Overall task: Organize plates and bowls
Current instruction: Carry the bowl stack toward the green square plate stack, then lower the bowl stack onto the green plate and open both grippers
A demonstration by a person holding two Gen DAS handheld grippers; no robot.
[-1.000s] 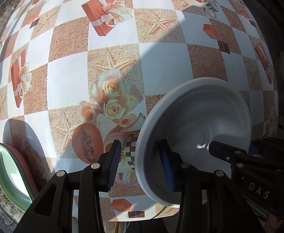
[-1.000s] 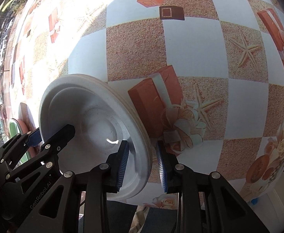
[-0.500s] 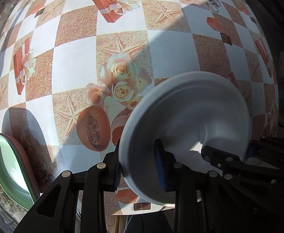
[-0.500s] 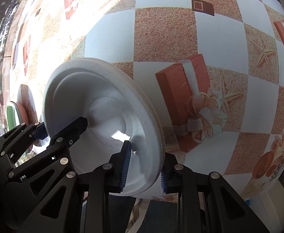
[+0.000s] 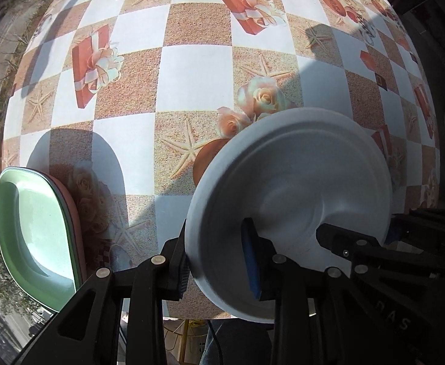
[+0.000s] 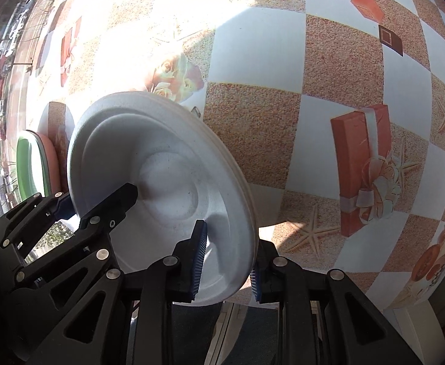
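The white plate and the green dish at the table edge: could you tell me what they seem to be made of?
The white plate looks like moulded paper pulp or foam: matt, faintly speckled, with soft pressed rings and a thin rim; which of the two is unclear. The green dish looks like glossy plastic or melamine, since its smooth surface shows a sheen. It lies on a pink dish of similar shape.

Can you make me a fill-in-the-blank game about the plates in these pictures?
1. Both grippers hold one plate whose colour is ____.
2. At the table's left edge, a green plate lies on top of a ____ one.
3. The tablecloth has a pattern of ____ squares.
4. The left gripper has its jaws ____ on the plate's rim.

Missing words: white; pink; checkered; shut
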